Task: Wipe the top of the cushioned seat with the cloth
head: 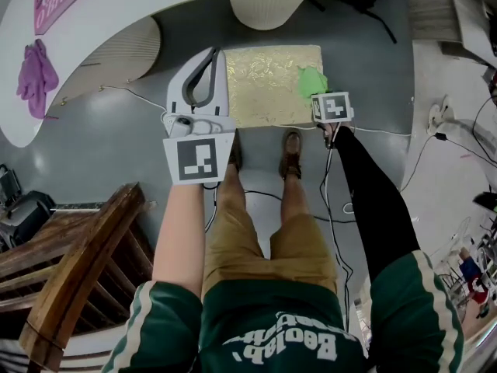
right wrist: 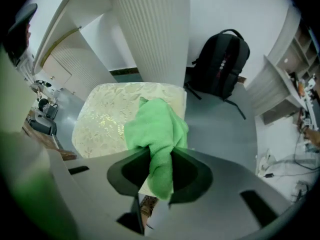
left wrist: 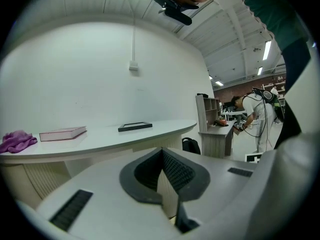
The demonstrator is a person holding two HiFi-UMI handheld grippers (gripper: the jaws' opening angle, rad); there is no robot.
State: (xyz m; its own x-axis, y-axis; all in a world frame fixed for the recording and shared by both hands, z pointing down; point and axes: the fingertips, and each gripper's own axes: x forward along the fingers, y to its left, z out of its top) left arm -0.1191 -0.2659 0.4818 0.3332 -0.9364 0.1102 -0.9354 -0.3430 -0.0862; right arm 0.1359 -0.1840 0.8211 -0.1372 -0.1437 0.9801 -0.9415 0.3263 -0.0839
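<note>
The cushioned seat [head: 268, 84] is a low square block with a cream-gold patterned top, on the floor in front of the person's feet. A green cloth [head: 312, 80] rests on its right edge. My right gripper [head: 320, 92] is shut on this cloth. In the right gripper view the green cloth [right wrist: 159, 134] bunches up between the jaws of my right gripper [right wrist: 160, 159] and hangs over the seat [right wrist: 107, 119]. My left gripper [head: 214, 53] is held up over the seat's left edge. In its own view my left gripper [left wrist: 162, 151] is shut on nothing and points at the white desk.
A curved white desk [head: 93, 61] wraps round the left and back, with a purple rag [head: 36, 76] and a pink book [left wrist: 62, 133] on it. A wooden chair [head: 70, 263] stands at the near left. A black backpack [right wrist: 220, 64] leans behind the seat. Cables [head: 419, 150] cross the floor.
</note>
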